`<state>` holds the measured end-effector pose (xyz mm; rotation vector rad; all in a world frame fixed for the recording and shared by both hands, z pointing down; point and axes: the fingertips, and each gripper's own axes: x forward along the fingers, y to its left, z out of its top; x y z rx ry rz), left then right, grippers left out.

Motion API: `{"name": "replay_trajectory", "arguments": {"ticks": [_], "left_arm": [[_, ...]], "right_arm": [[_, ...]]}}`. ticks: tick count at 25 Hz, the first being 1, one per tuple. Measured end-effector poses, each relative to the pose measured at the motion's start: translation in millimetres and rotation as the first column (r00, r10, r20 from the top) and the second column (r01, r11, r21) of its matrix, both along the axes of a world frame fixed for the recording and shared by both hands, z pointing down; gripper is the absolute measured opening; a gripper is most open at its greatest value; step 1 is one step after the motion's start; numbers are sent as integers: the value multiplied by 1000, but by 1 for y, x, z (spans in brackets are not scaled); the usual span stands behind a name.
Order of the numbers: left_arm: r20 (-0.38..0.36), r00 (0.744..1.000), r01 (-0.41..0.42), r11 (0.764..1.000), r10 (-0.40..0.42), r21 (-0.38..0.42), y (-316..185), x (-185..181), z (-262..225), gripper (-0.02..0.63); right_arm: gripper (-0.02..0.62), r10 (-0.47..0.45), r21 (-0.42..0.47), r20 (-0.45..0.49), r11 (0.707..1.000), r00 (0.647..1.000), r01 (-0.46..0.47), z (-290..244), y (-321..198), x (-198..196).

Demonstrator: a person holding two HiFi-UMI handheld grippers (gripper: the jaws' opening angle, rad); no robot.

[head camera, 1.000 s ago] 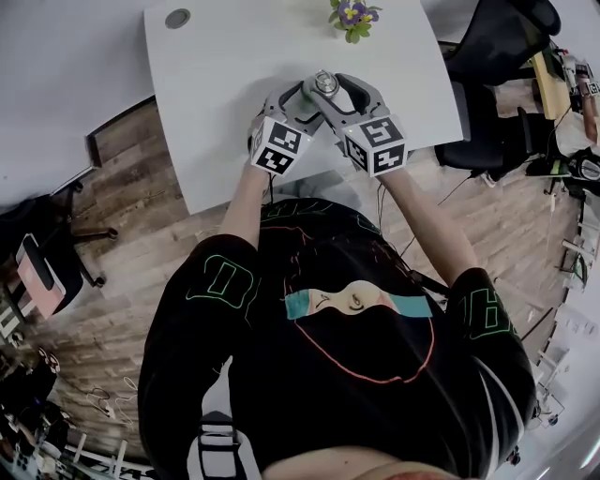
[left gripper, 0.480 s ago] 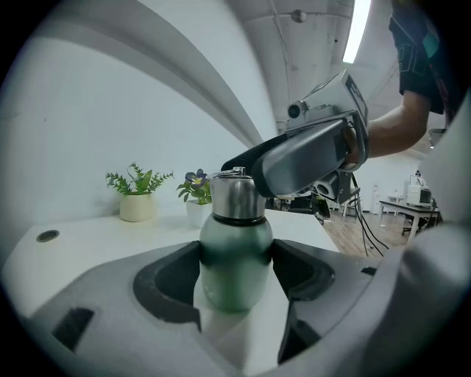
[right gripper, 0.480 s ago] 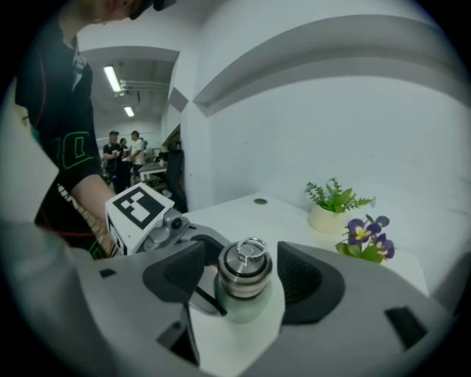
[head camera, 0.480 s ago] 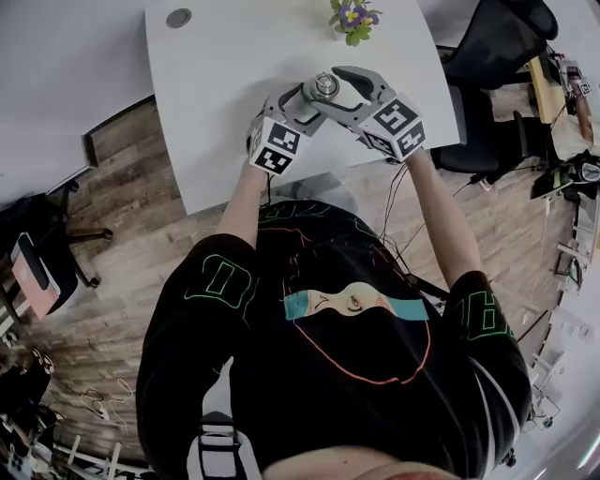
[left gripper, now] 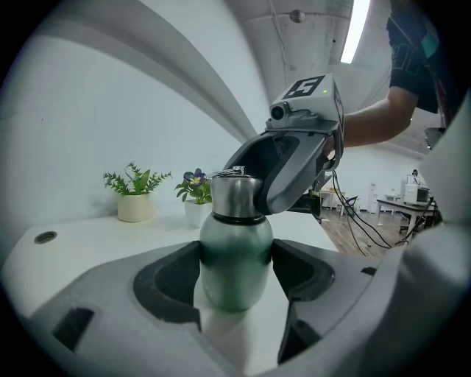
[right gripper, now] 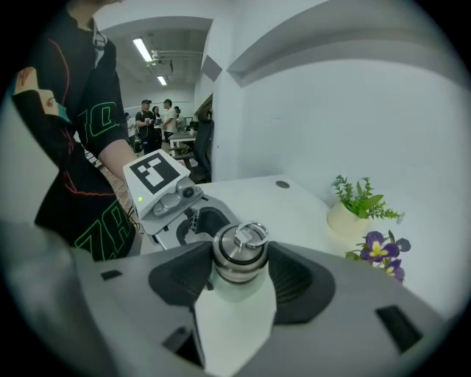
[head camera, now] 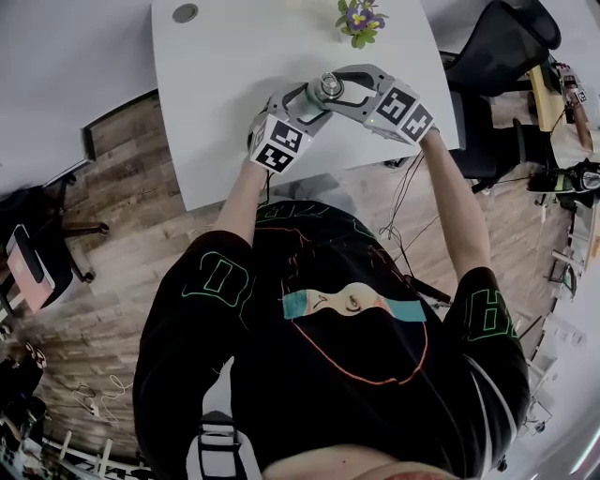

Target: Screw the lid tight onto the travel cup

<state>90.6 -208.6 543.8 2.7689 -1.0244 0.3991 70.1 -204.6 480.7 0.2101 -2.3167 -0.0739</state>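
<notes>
A green metal travel cup (left gripper: 235, 258) stands on the white table (head camera: 234, 66) near its front edge. My left gripper (left gripper: 235, 274) is shut on its rounded body, a pad on each side. A steel lid (right gripper: 239, 254) with a ring handle sits on the cup's neck. My right gripper (right gripper: 240, 266) comes in from the right and slants down over the top. Its jaws have just been closing with the lid between them, and the pads now press the lid's sides. In the head view the lid (head camera: 327, 86) shows between both grippers.
A small pot of purple flowers (head camera: 356, 19) and a green plant in a cream pot (left gripper: 136, 200) stand at the table's far side. A round cable hole (head camera: 185, 12) is at the far left corner. A black office chair (head camera: 497, 42) stands to the right of the table.
My right gripper has rolled around the lid, its marker cube swinging out to the right and up. The left gripper and the cup have stayed put.
</notes>
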Motion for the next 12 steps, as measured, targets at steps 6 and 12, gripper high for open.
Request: {"name": "replay_trajectory", "arguments": {"ticks": [6, 12], "left_arm": [[-2, 1000, 5, 1000, -5, 1, 0, -1, 0, 319], [-3, 1000, 11, 1000, -11, -4, 0, -1, 1, 319]], "right_arm": [[242, 139, 33, 79, 989, 987, -142, 0, -2, 1], [241, 331, 30, 186, 939, 925, -342, -2, -6, 2]]}}
